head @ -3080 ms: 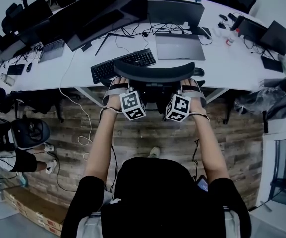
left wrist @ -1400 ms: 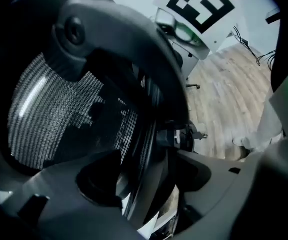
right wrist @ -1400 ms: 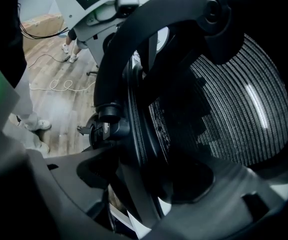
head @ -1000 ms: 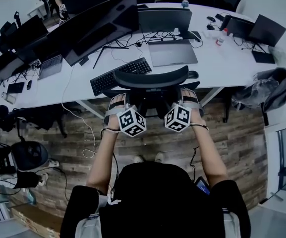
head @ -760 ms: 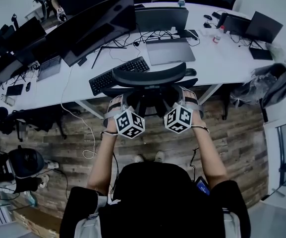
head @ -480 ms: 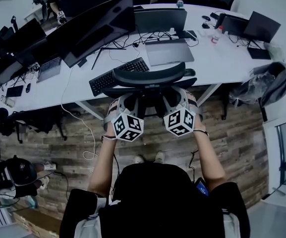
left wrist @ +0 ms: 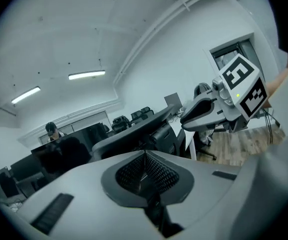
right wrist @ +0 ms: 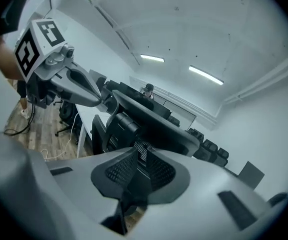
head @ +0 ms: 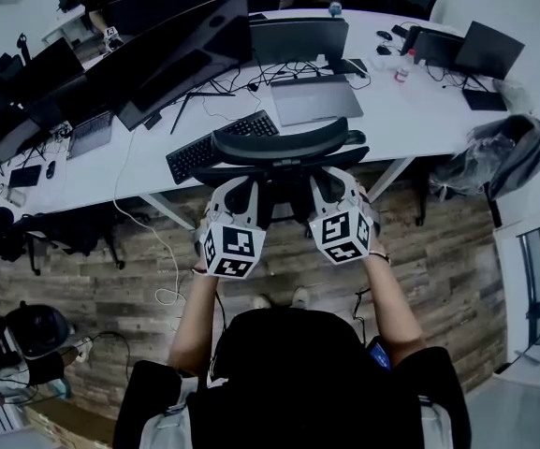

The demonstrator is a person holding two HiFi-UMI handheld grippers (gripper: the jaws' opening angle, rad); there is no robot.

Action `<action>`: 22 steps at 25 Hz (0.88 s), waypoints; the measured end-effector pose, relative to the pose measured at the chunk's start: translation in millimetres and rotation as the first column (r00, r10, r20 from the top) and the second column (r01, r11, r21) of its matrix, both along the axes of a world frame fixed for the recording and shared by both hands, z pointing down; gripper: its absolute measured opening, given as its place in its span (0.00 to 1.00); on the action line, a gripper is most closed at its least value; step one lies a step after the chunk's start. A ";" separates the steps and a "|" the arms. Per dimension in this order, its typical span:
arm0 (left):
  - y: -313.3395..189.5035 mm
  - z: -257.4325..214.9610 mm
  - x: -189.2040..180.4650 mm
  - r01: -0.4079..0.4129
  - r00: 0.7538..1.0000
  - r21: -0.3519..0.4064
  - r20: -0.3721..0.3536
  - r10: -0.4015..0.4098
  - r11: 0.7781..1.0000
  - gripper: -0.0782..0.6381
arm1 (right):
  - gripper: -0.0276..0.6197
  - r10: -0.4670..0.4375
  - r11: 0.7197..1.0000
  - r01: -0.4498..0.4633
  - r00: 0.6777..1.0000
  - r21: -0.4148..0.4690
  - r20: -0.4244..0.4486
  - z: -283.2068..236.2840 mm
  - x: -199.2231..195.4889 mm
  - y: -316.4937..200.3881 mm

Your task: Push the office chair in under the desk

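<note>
- The office chair (head: 288, 148) is sitting at the middle of the near edge of the surface (head: 410, 101). Its seat is tucking in underneath, and its curved backrest top is standing right at that edge, in front of the keyboard (head: 221, 134).
- I am judging the push as done, or all but done: the backrest looks as far in as the edge allows. I cannot see the seat and wheels below, so I cannot tell whether any travel remains.
- I am holding my left hand-held gripper (left wrist: 144, 159) clear of the chair, just behind the backrest. Its jaws are pressing flat together with nothing in them, having just closed.
- I am holding my right hand-held gripper (right wrist: 138, 154) the same way on the other side, also off the chair. Its jaws have just been closing and are now leaving only a thin slit. Nothing is sitting between them, and the chair's back is showing beyond.
- Both are hovering over the wooden floor (head: 457, 251) between me and the chair, touching nothing.
- What I am seeing as left: at most a last nudge if the seat can go deeper; otherwise I am drawing back.
- Further out, a laptop (head: 316, 99) and a wide monitor (head: 171, 59) are standing toward the far edge of the surface, well clear of the chair.
</note>
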State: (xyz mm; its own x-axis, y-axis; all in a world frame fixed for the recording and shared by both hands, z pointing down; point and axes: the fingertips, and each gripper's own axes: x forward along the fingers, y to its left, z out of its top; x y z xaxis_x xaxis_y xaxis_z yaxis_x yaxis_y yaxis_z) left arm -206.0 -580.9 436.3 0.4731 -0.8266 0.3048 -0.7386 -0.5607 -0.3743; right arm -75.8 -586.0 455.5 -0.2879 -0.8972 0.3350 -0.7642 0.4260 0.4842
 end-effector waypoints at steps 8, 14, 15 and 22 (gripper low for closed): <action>16.8 3.4 3.3 -0.002 0.991 -0.021 -0.131 -0.001 1.000 0.13 | 0.10 0.060 0.998 -0.063 0.981 0.013 0.187 -15.5 -0.1 10.4; 23.5 -5.1 2.0 -0.029 0.978 -0.040 -0.209 0.020 0.999 0.13 | 0.08 0.051 0.998 -0.057 0.964 0.018 0.263 -29.9 -13.8 18.6; 23.8 -5.9 1.5 -0.033 0.977 -0.042 -0.213 0.023 0.999 0.13 | 0.08 0.045 0.998 -0.054 0.964 0.027 0.261 -32.0 -16.8 19.7; 31.0 -9.2 -1.6 -0.047 0.971 -0.048 -0.236 0.034 0.998 0.13 | 0.08 0.035 0.999 -0.045 0.953 0.025 0.302 -33.7 -22.3 27.1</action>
